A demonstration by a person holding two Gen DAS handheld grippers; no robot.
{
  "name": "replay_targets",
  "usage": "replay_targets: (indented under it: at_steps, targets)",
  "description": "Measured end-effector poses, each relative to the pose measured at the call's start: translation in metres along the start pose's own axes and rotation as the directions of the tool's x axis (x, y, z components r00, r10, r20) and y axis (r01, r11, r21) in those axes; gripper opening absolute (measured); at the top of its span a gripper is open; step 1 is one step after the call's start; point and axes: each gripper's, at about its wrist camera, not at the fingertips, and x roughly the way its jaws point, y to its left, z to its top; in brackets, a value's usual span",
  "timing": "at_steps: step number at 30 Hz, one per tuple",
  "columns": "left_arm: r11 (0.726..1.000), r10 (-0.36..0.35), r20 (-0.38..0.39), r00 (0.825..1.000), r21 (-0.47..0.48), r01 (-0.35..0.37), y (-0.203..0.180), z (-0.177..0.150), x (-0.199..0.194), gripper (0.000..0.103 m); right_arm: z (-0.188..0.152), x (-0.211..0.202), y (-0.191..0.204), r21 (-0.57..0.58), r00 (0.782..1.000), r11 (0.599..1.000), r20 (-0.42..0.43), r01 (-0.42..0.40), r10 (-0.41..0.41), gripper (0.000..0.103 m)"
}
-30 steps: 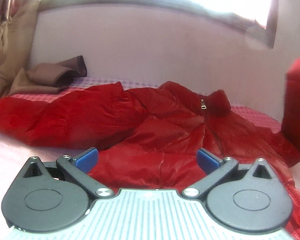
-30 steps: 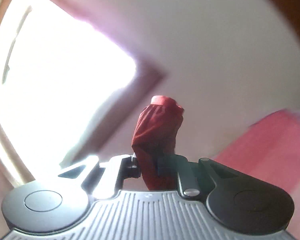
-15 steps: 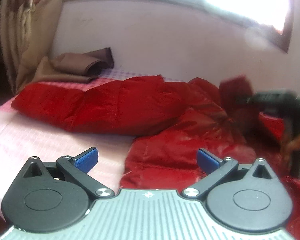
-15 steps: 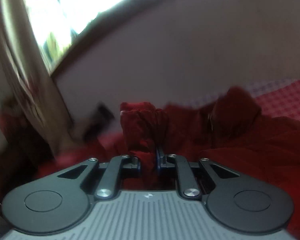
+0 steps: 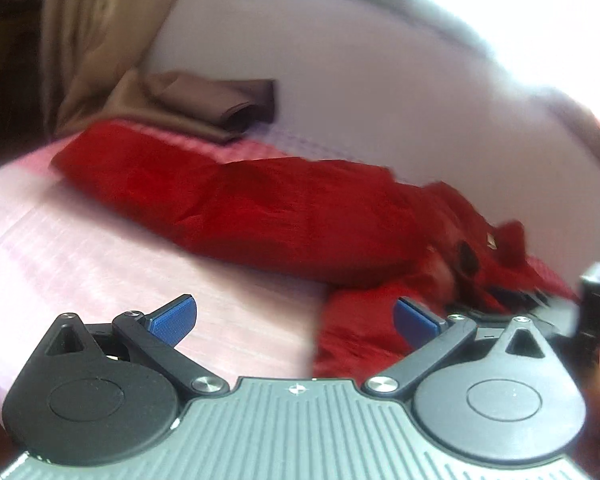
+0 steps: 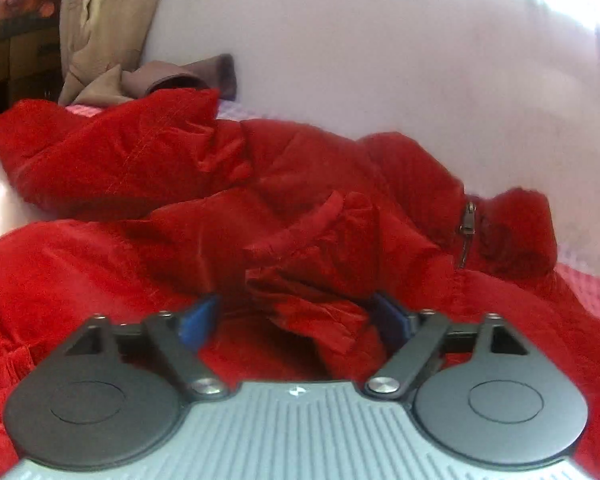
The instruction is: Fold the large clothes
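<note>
A red puffer jacket (image 5: 284, 208) lies spread on the pink bed (image 5: 72, 248), one long sleeve reaching left. My left gripper (image 5: 296, 320) hovers open over the bed at the jacket's near edge, nothing between its blue pads. In the right wrist view the jacket (image 6: 140, 184) fills the lower frame, with its zipper pull (image 6: 467, 224) and collar at the right. My right gripper (image 6: 300, 320) stands open just above the jacket, a bunched red sleeve end (image 6: 324, 248) lying loose between the pads. The right gripper's black body (image 5: 592, 312) shows blurred at the left view's right edge.
A folded brown cloth (image 5: 204, 104) lies at the bed's far left by the white wall (image 5: 360, 92). A beige curtain (image 5: 88, 32) hangs left of it. A bright window (image 5: 540, 12) sits above. Bare pink bedding (image 5: 100, 280) lies left of the jacket.
My right gripper, shut on the sleeve end and held high, came down onto the jacket and opened, letting the sleeve go. The left gripper swung leftward, staying open.
</note>
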Motion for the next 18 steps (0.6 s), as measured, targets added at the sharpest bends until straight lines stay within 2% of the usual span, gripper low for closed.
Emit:
replay_targets:
  at_steps: [1,3,5,8,10,12,14,15,18]
  targets:
    - [0.999,-0.004,-0.008,1.0,-0.033,0.003,0.01,0.004,0.003,0.103,0.004,-0.006,-0.004,0.011,1.0,1.0,-0.005,-0.019,0.019,0.088]
    - [0.996,-0.014,-0.018,1.0,-0.093,0.012,0.035,0.015,0.008,0.102,0.009,-0.037,-0.006,0.037,0.998,0.998,0.04,-0.044,0.042,0.088]
    - [0.988,0.012,-0.023,1.0,-0.156,-0.015,0.062,0.027,0.015,0.1,0.011,-0.077,-0.013,0.068,0.993,0.994,0.089,-0.082,0.076,0.088]
    - [0.974,0.061,-0.011,0.998,-0.219,-0.062,0.1,0.045,0.025,0.096,0.002,-0.148,-0.031,0.117,0.975,0.972,0.109,-0.206,0.193,0.091]
    - [0.965,0.085,-0.016,0.996,-0.248,-0.087,0.123,0.057,0.034,0.096,-0.011,-0.195,-0.044,0.152,0.977,0.967,0.093,-0.205,0.193,0.091]
    - [0.955,0.133,-0.007,0.991,-0.266,-0.13,0.144,0.069,0.042,0.096,-0.029,-0.246,-0.06,0.19,0.989,0.973,0.088,-0.133,0.118,0.091]
    - [0.946,0.144,-0.02,0.989,-0.291,-0.143,0.164,0.08,0.053,0.096,-0.05,-0.301,-0.081,0.292,0.995,0.955,0.098,-0.05,0.022,0.095]
    - [0.94,0.147,-0.029,0.989,-0.306,-0.149,0.172,0.084,0.059,0.095,-0.063,-0.328,-0.094,0.367,0.994,0.93,0.108,-0.019,-0.022,0.101]
    - [0.936,0.132,-0.023,0.991,-0.326,-0.132,0.187,0.095,0.074,0.094,-0.102,-0.386,-0.11,0.531,0.976,0.845,0.151,0.055,-0.158,0.103]
